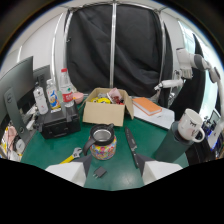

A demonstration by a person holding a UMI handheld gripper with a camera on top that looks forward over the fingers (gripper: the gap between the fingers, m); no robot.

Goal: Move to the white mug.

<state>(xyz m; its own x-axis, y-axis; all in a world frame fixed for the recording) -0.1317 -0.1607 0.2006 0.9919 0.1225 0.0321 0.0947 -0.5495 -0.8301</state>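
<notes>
The gripper [114, 172] hovered with its fingers spread wide and empty, a colourful pot [103, 142] just ahead. The white mug [190, 125] perched on a dark cylinder [170, 145] well off to the right; swinging right while clearing the cylinder seemed wisest.

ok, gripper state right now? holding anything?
Gripper: open, holding nothing. The colourful kettle stands just ahead of it; the white mug is far off to the right.

On the green surface [60, 150]: open cardboard box [104, 113], colourful kettle [103, 141], black knife [132, 147], orange book [147, 105], bottles [66, 89] on a black case [60, 122].
</notes>
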